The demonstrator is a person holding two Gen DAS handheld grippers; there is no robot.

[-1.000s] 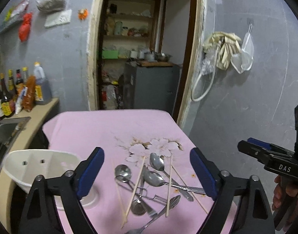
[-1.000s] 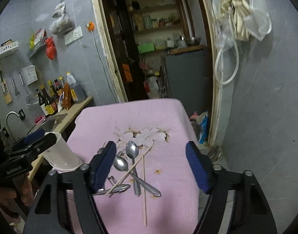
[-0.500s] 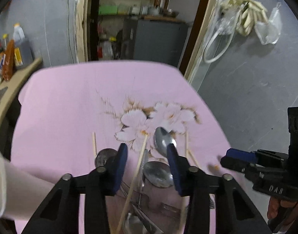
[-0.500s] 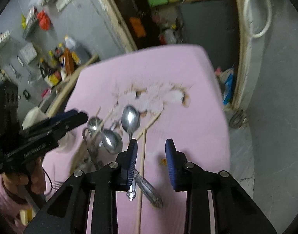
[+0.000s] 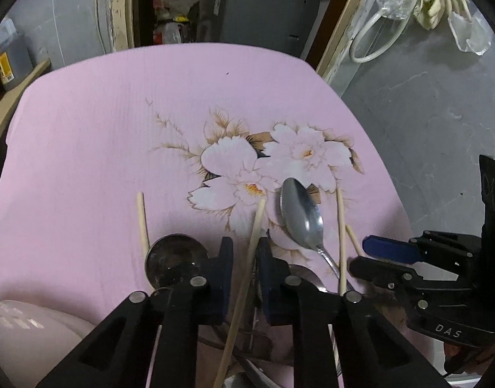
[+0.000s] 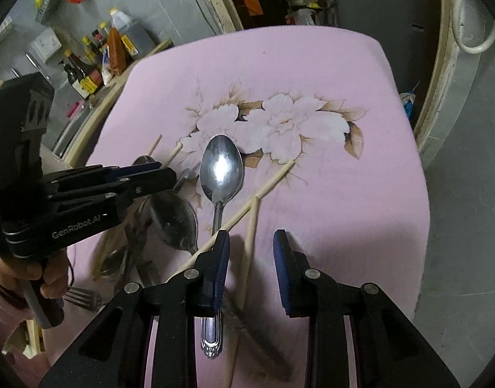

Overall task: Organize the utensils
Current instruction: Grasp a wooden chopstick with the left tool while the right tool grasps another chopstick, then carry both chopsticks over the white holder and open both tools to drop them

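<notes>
Left wrist view: a table under a pink cloth printed with pale flowers fills the picture, and a loose heap of utensils lies at its near edge. A white container shows at the lower left corner, just beside the heap; it is probably where the sorted pieces go, though its inside is not visible.

The left gripper points steeply down into the heap. Its jaws have just been closing and now stand nearly together, with 1 wooden chopstick running between the blue pads. They appear to pinch it, though the contact itself is hard to confirm. A round ladle-like spoon lies just to the left of that gripper, and a large steel spoon lies to its right, bowl up on the flower print.

Right wrist view: the right gripper hovers low over the same heap. Its jaws have closed partway, leaving a clear gap. A second chopstick lies in that gap, and the pads do not press on it. A fork sits at the far left.

The step in hand looks like picking chopsticks out of the pile, 1 per hand. Next, the right jaws would need to finish closing on their stick. Then both should lift straight and slowly, since the crossed sticks and spoon handles overlap and could drag along.
</notes>
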